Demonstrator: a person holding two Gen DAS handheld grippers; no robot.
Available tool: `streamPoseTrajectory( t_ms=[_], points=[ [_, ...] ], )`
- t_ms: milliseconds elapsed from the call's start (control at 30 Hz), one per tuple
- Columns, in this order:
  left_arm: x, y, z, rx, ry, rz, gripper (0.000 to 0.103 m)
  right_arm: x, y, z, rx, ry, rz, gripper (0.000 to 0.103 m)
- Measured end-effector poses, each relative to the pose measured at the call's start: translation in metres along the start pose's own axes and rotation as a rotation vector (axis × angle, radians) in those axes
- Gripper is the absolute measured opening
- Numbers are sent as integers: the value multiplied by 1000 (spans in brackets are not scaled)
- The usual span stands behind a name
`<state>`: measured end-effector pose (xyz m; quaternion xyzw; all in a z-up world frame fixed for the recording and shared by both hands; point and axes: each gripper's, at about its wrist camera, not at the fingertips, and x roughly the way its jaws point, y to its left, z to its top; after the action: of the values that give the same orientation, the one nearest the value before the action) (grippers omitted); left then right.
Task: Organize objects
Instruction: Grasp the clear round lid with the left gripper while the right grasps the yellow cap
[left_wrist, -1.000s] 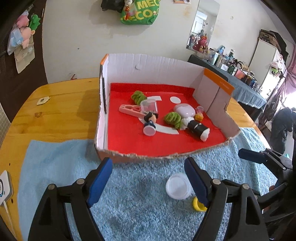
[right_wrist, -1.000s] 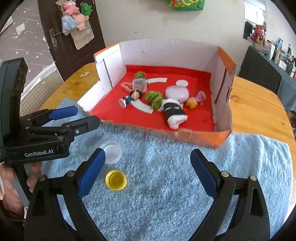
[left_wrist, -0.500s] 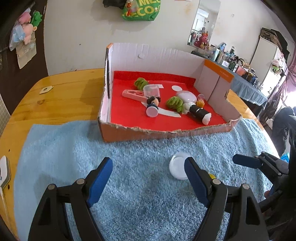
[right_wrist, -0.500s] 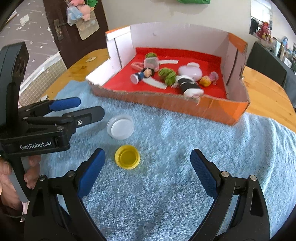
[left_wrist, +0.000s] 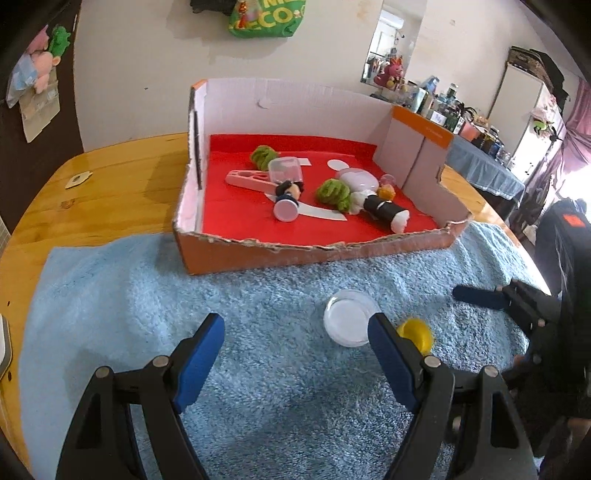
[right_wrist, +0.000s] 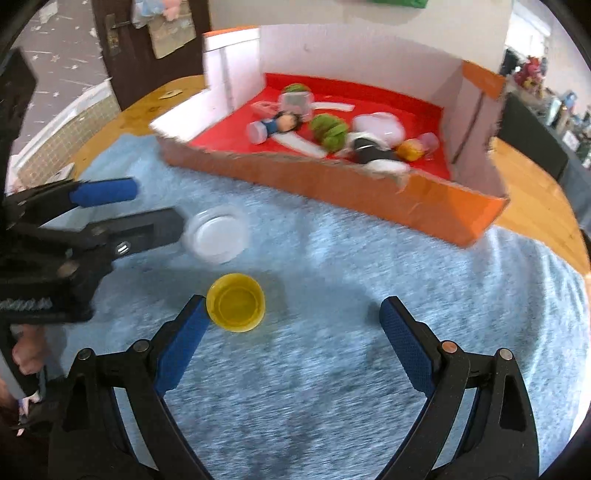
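Fluffy light-blue towel (right_wrist: 332, 369) covers our wooden table (left_wrist: 110, 184). On it lie a round yellow plastic cap (right_wrist: 235, 308) and a clear round lid (right_wrist: 217, 239), before the red-lined cardboard box (left_wrist: 314, 254). Our left gripper (left_wrist: 295, 339) and right gripper (right_wrist: 291, 325) both gape, empty.

The towel (left_wrist: 258, 354) is light blue and fluffy. On it, in front of the box (left_wrist: 314, 254), lie a yellow cap (right_wrist: 235, 307) and a clear whitish lid (left_wrist: 350, 322). The box is orange outside, white on its walls, red-lined inside. Gripper pads (left_wrist: 199, 354) are blue on black arms.
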<state>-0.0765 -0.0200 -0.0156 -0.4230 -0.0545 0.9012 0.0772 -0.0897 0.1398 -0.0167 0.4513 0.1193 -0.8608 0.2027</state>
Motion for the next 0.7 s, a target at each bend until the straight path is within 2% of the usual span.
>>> streamPoseTrajectory(
  t_ms=[67, 200, 333, 500, 600, 700],
  points=[
    [1, -2, 0, 11, 2, -3, 82, 1, -12, 1, 23, -2, -38, 94],
    [6, -8, -1, 33, 12, -16, 82, 2, -28, 1, 60, -9, -47, 94],
    [11, -16, -5, 65, 26, -27, 79, 3, -26, 1, 47, -14, -49, 91],
    [15, -24, -8, 107, 28, -21, 71, 6, -24, 1, 40, -13, -30, 68],
    [16, -28, -9, 124, 27, -15, 63, 5, -24, 1, 44, -16, -17, 61],
    [16, -33, -9, 150, 18, -8, 63, 3, -25, 1, 52, -22, -6, 51]
  ],
)
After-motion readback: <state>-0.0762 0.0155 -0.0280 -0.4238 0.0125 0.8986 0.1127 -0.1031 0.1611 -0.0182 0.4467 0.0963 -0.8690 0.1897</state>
